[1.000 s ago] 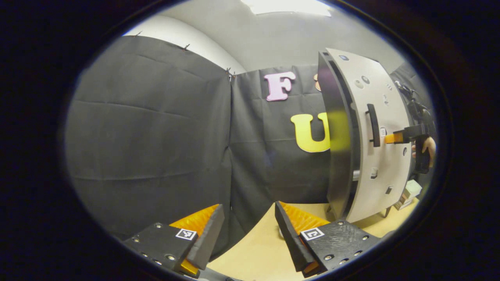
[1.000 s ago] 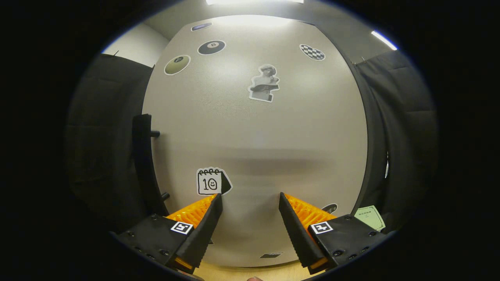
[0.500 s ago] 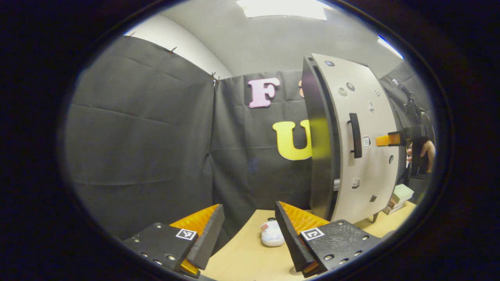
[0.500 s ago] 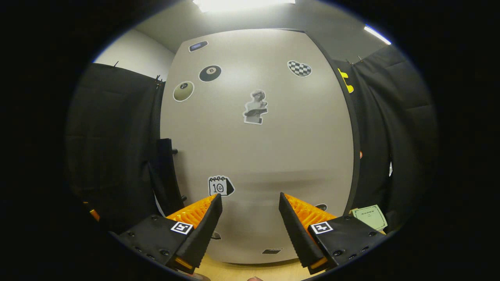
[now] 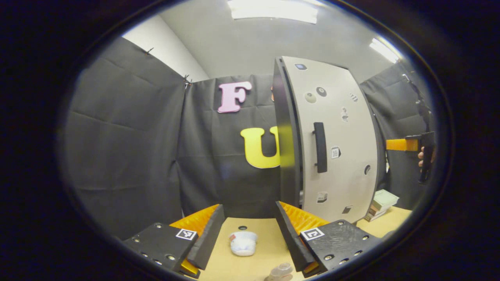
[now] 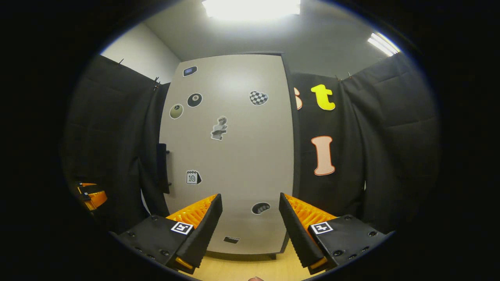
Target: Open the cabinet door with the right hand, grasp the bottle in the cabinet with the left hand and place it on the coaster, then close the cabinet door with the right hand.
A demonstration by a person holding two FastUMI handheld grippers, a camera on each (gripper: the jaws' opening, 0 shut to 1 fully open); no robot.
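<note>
One cabinet door (image 6: pixel 230 156) seen shut, one handle (image 5: pixel 320 147) on it, two grippers, left gripper (image 5: pixel 249 230) and right gripper (image 6: pixel 250 222), both held wide apart with nothing grasped, one bottle (image 5: pixel 279 272) stood on the counter (image 5: pixel 250 265) below the left gripper, coaster not made out.

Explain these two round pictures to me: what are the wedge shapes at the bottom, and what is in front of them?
Each picture comes from a camera riding on a hand-held gripper; the wedges are its jaws. In the left gripper view, the left gripper is open and holds nothing, above a table with a small white thing. The cabinet stands ahead with its handle, and the other gripper shows farther off, held by a hand. In the right gripper view, the right gripper, open and holding nothing, faces the stickered door.
</note>
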